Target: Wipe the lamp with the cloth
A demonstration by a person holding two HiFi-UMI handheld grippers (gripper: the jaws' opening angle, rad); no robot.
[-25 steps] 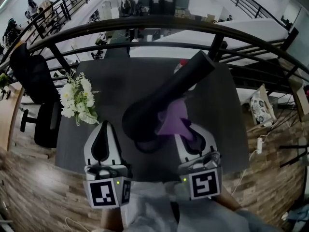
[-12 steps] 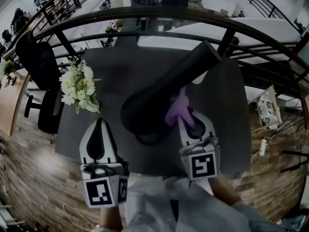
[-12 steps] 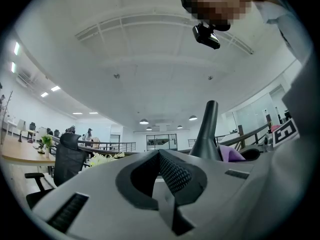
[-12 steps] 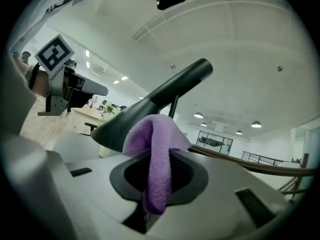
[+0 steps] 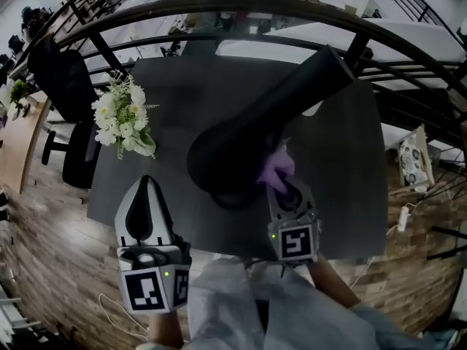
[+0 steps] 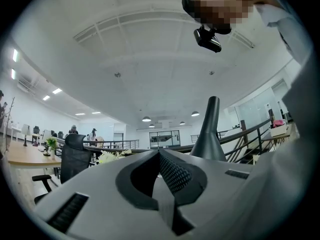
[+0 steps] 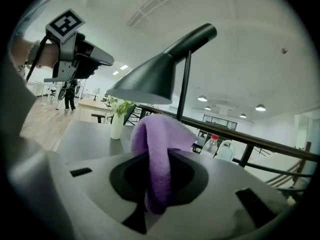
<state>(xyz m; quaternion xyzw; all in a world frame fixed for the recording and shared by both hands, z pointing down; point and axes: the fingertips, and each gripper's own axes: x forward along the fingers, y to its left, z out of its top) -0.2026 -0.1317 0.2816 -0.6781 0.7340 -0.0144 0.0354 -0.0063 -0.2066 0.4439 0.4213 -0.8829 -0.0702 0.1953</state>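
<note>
My right claw (image 7: pixel 156 186) pinches the cloth (image 7: pixel 159 144) just short of the lamp (image 7: pixel 150 79) and my left claw (image 6: pixel 164 176) sits closed and idle, so a hard wipe could topple it.

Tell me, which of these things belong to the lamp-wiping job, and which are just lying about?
Part of the job:
black lamp
purple cloth
right tongs, shut on the cloth

Just lying about:
vase of white flowers
red-capped bottle
office chair
left tongs, shut and empty
</note>
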